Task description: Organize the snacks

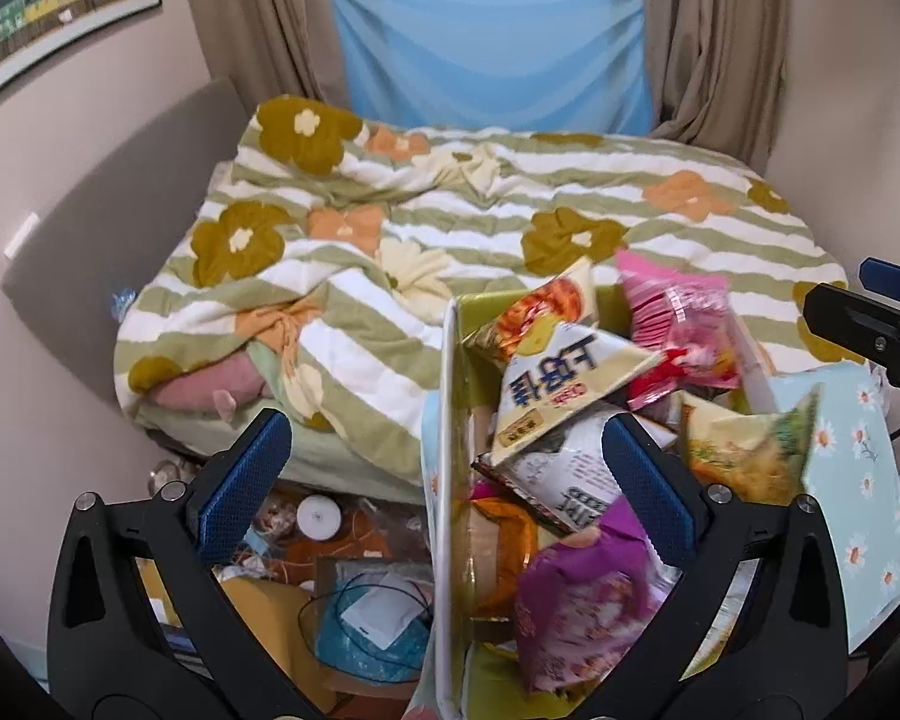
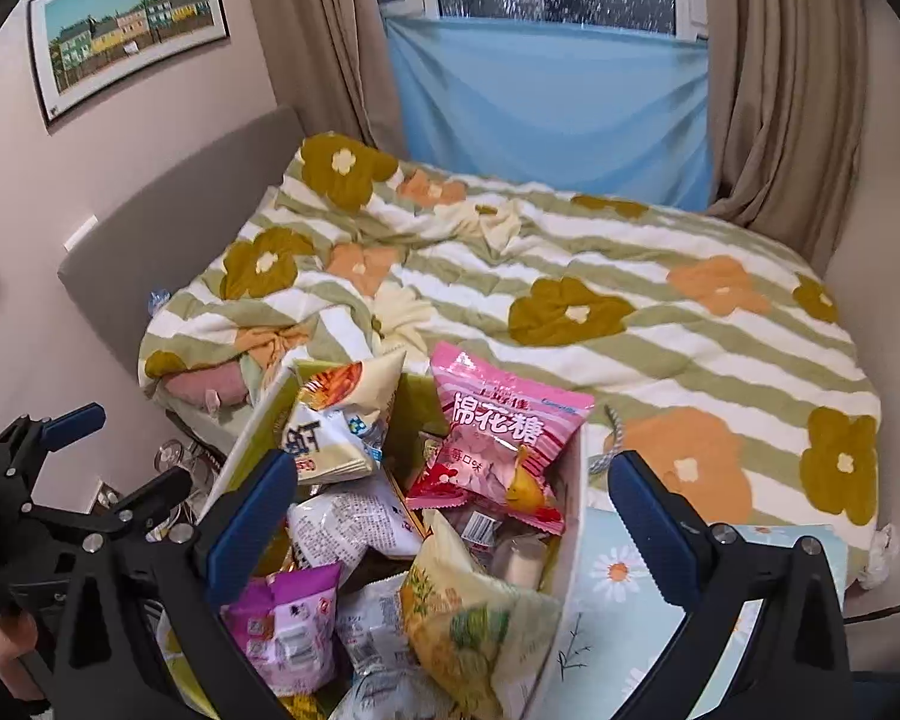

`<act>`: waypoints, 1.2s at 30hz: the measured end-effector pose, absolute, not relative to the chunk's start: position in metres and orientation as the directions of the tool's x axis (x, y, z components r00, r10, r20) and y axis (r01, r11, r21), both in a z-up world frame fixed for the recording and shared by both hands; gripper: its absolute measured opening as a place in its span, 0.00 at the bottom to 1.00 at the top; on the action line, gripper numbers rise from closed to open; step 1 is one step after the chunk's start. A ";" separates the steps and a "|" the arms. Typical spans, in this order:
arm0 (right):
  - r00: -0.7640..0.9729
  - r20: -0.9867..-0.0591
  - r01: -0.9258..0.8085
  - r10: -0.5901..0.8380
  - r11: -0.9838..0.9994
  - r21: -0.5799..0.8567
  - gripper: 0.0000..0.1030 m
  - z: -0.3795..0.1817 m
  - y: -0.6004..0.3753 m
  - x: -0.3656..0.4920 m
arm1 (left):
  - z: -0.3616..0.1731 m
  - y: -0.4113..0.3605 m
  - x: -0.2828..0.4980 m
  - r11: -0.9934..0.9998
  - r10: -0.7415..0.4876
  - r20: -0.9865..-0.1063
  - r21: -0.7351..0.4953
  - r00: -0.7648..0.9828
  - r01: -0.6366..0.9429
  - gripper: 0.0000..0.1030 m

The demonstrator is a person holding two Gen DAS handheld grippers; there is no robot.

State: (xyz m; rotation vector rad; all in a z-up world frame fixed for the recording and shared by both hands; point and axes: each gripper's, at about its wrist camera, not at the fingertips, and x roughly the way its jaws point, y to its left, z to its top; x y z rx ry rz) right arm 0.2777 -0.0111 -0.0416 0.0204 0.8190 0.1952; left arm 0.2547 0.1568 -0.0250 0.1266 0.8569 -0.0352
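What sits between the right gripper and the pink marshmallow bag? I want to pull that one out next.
Nothing visible blocks it. The pink marshmallow bag stands on top of the pile at the far end of the box, and the open right gripper looks straight at it. A yellow bag lies nearer, lower in the box.

A bed [image 2: 660, 324] fills the room's far side, covered by a rumpled quilt [image 1: 450, 222] striped green and white with olive, orange and cream flowers. A pink cushion [image 1: 210, 390] pokes out from under the quilt's near left corner. At the bed's near edge sits an open box [image 2: 564, 546] (daisy-printed outside, green inside) heaped with snack packets [image 2: 510, 444].
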 end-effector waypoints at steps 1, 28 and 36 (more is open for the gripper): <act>0.678 -0.713 -0.160 0.177 0.983 0.093 1.00 -0.035 -0.013 0.270 | -0.019 0.153 0.249 0.992 0.020 -0.747 0.100 0.665 0.082 1.00; 0.829 -0.526 0.178 -0.189 0.981 -0.071 1.00 0.040 -0.119 0.011 | 0.058 0.054 0.031 0.994 -0.044 -0.565 0.057 0.824 0.092 1.00; 0.826 -0.534 0.182 -0.181 0.982 -0.053 1.00 0.037 -0.123 -0.002 | 0.060 0.049 0.020 0.994 -0.034 -0.556 0.070 0.830 0.088 1.00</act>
